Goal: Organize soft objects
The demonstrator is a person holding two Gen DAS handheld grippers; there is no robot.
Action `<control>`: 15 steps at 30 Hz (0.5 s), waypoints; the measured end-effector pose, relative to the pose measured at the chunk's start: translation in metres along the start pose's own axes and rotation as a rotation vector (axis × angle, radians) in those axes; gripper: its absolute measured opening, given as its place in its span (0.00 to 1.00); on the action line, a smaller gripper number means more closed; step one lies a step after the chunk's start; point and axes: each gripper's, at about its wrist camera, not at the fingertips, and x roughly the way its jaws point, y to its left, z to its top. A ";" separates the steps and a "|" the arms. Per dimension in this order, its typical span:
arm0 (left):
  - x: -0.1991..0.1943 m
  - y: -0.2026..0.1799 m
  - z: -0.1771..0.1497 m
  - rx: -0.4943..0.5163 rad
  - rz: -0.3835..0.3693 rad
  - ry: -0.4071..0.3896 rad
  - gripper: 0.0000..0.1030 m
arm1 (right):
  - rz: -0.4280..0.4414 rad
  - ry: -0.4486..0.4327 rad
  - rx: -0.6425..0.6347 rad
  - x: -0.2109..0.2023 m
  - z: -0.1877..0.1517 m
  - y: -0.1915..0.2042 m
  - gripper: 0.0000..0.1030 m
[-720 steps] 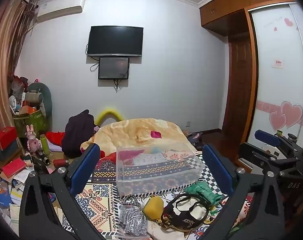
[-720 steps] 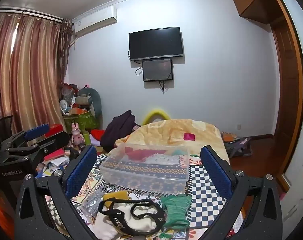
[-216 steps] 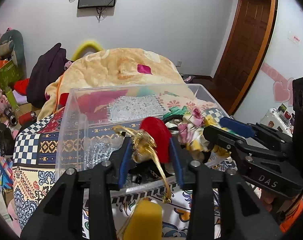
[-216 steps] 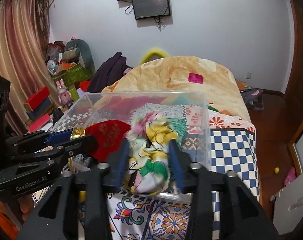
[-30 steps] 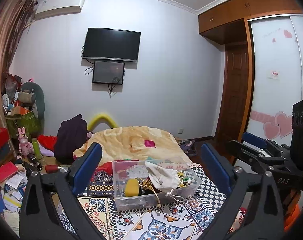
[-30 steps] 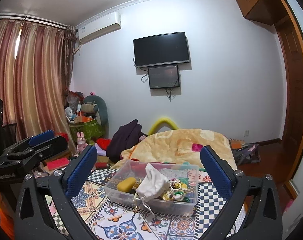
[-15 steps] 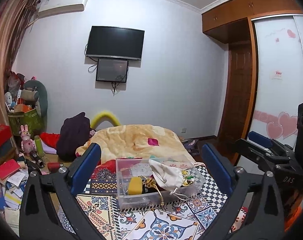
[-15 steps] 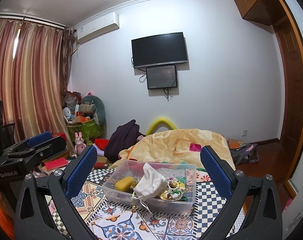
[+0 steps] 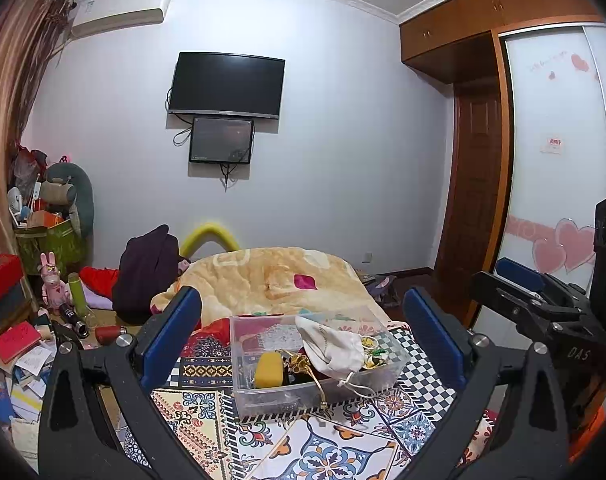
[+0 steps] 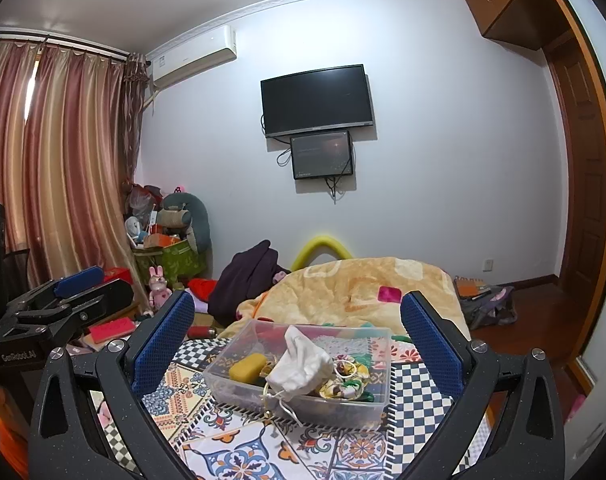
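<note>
Both claws, left claw (image 9: 303, 344) and right claw (image 10: 297, 344), hang released and empty above the patterned bed cover (image 10: 239, 452). The soft objects, white pouch (image 10: 301, 364) and yellow sponge (image 10: 247, 366) among them, sit gathered in the clear bin (image 10: 239, 394), apparently tidied.

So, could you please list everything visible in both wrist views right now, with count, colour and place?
storage bin: one, clear plastic, on the patterned bedspread
drawstring pouch: one, white, on top of the bin's contents
sponge: one, yellow, left side of the bin
floral cloth: one, yellow and green, right side of the bin
blanket: one, peach, behind the bin
dark garment: one, purple-black, left of the blanket
television: one, black, on the wall
small screen: one, dark, below the television
air conditioner: one, white, high on the wall
curtains: pink-brown, far left
left tool: black with blue pads, open, empty
right tool: same, open, empty
</note>
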 end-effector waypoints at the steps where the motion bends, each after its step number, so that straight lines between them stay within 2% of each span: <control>1: 0.000 0.000 0.000 0.001 -0.001 0.001 1.00 | 0.000 0.000 0.000 0.000 0.000 0.000 1.00; 15: 0.003 -0.001 -0.002 0.014 -0.004 0.015 1.00 | -0.007 0.001 -0.004 -0.003 0.000 -0.001 1.00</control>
